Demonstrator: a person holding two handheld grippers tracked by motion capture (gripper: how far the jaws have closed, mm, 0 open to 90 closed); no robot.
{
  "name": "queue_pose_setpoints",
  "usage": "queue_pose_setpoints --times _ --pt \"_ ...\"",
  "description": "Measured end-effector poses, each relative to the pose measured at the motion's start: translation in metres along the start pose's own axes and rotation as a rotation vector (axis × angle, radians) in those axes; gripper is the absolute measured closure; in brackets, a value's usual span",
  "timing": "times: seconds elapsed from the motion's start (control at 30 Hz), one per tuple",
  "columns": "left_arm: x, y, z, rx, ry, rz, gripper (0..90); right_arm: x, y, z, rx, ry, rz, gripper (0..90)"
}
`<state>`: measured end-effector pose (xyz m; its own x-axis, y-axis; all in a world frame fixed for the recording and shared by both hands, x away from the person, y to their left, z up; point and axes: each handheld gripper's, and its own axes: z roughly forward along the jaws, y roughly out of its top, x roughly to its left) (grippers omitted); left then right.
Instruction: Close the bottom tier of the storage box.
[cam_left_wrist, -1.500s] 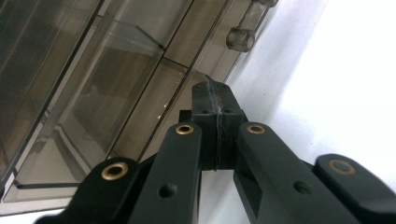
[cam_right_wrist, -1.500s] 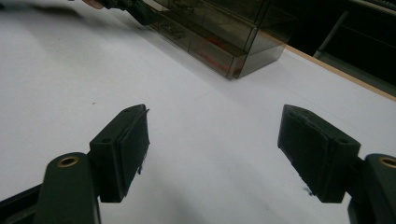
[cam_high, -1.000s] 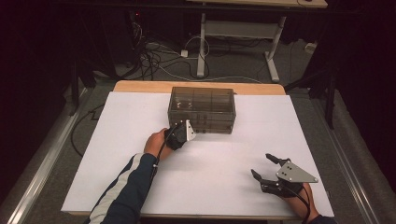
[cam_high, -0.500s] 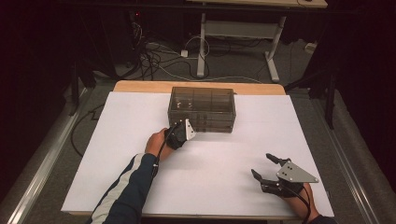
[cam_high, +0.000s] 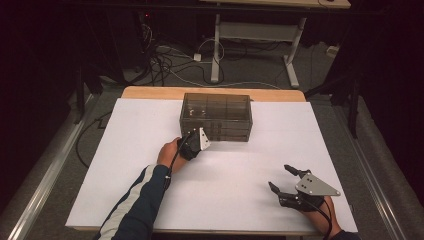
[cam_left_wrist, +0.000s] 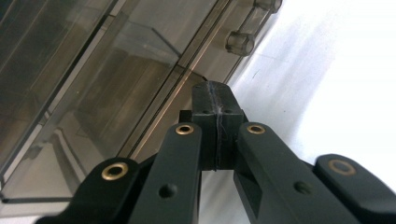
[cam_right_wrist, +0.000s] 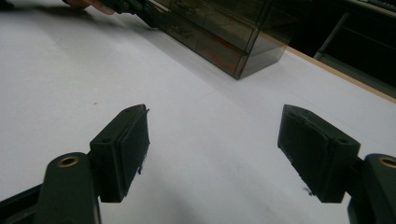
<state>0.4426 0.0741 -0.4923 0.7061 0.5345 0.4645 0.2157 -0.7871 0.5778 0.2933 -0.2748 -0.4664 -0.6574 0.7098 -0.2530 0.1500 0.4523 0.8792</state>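
Smoky drawer box (cam_high: 216, 116) is sitting on the white sheet (cam_high: 125, 150) that is covering the table, toward the far edge of it and about midway across. Against the box's front face, at its left end, the left gripper (cam_high: 192, 141) is pressing in, and in the left gripper view its tips (cam_left_wrist: 215, 103) are lying tight together with nothing between them, right at the seam between two drawer fronts. A small clear knob (cam_left_wrist: 239, 43) is sticking out of the box just beyond those tips. Well apart from the box, toward the near right corner of the sheet, the right gripper (cam_high: 281, 178) is resting with its jaws spread wide, and its pads (cam_right_wrist: 132, 140) are gripping nothing.
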Motion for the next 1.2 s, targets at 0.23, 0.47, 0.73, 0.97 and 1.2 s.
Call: queue_pose_setpoints --times 0.23,0.47,0.73,0.97,1.2 --pt "-0.001 0.0 0.003 -0.003 0.0 -0.001 87.6 0.001 0.0 0.001 0.003 0.002 0.0 25.6" --pt "-0.002 0.0 0.005 -0.002 0.0 0.0 87.6 0.001 0.0 0.001 0.003 0.002 -0.001 25.6" --pt "-0.002 0.001 0.004 -0.004 0.005 -0.004 87.6 0.001 0.0 0.001 0.006 0.004 -0.004 25.6" --pt "0.0 0.002 -0.001 -0.02 0.014 -0.006 87.6 0.003 0.001 0.003 0.011 0.009 -0.005 25.5" --pt "0.001 0.003 -0.008 -0.034 0.017 -0.005 87.5 0.004 0.002 0.003 0.013 0.014 -0.007 25.5"
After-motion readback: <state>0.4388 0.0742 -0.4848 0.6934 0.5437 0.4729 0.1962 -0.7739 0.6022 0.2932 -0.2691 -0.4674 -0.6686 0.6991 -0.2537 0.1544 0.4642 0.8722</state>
